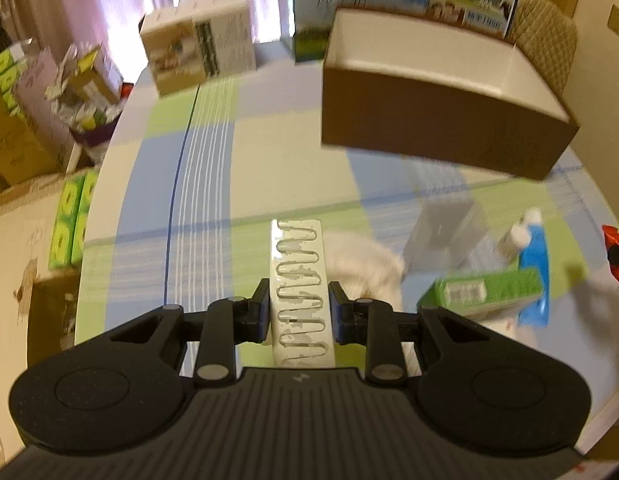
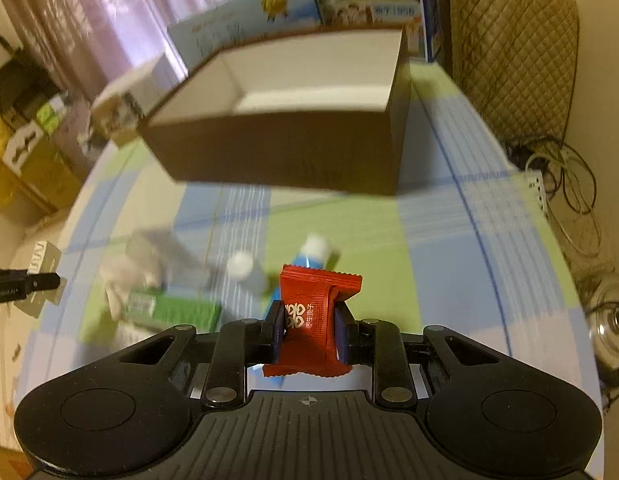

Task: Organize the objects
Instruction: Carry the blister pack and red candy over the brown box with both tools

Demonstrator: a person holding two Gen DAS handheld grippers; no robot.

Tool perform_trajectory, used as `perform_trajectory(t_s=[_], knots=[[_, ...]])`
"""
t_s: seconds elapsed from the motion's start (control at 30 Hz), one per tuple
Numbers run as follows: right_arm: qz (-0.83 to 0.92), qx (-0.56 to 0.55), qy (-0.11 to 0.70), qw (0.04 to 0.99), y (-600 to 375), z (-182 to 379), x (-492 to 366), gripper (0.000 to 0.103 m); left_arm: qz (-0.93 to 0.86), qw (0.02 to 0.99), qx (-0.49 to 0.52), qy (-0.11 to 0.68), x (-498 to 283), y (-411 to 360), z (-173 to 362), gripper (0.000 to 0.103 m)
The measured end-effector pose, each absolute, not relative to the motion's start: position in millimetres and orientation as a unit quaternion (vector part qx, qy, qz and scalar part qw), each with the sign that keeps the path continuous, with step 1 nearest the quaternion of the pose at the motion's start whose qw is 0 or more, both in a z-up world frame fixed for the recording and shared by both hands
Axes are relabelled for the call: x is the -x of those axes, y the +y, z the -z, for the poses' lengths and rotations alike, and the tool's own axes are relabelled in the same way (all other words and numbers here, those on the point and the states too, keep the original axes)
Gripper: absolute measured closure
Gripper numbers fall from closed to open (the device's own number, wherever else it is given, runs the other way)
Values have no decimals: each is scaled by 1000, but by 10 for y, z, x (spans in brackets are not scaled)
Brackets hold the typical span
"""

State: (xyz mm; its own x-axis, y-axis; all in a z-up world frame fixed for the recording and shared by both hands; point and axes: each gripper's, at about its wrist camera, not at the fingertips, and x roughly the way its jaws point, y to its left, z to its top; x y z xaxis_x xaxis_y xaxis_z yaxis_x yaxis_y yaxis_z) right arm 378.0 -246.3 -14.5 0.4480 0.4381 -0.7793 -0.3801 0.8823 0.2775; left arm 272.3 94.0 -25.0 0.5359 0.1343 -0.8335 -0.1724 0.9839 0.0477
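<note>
My left gripper (image 1: pixel 298 306) is shut on a narrow white box with a wavy line pattern (image 1: pixel 299 280), held above the table. My right gripper (image 2: pixel 308 322) is shut on a red snack packet (image 2: pixel 315 316), also held above the table. An open brown box with a white inside (image 1: pixel 437 120) stands ahead of both grippers; it also shows in the right wrist view (image 2: pixel 281 152). On the checked cloth lie a green box (image 1: pixel 485 290), a blue tube with a white cap (image 1: pixel 533 276), a small white bottle (image 2: pixel 245 270) and a white crumpled item (image 1: pixel 365 260).
Milk cartons (image 1: pixel 365 4) and a beige box (image 1: pixel 197 52) stand at the far table edge. A quilted chair (image 2: pixel 509 52) is at the right. Cardboard boxes (image 1: pixel 13 140) and green packs (image 1: pixel 69 220) lie off the table's left. Cables (image 2: pixel 565 184) lie on the floor at right.
</note>
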Motion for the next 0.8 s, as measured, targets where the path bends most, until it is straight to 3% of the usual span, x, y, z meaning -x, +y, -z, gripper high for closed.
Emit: perform_trajectory(t_s=[0.47, 0.8], knots=[[-278, -46, 384, 879, -2088, -383, -4707, 81, -10, 914, -1, 405, -3873, 427, -195, 78], [-255, -31, 391, 884, -1918, -278, -5420, 81, 25, 915, -15, 402, -4801, 112, -216, 78]])
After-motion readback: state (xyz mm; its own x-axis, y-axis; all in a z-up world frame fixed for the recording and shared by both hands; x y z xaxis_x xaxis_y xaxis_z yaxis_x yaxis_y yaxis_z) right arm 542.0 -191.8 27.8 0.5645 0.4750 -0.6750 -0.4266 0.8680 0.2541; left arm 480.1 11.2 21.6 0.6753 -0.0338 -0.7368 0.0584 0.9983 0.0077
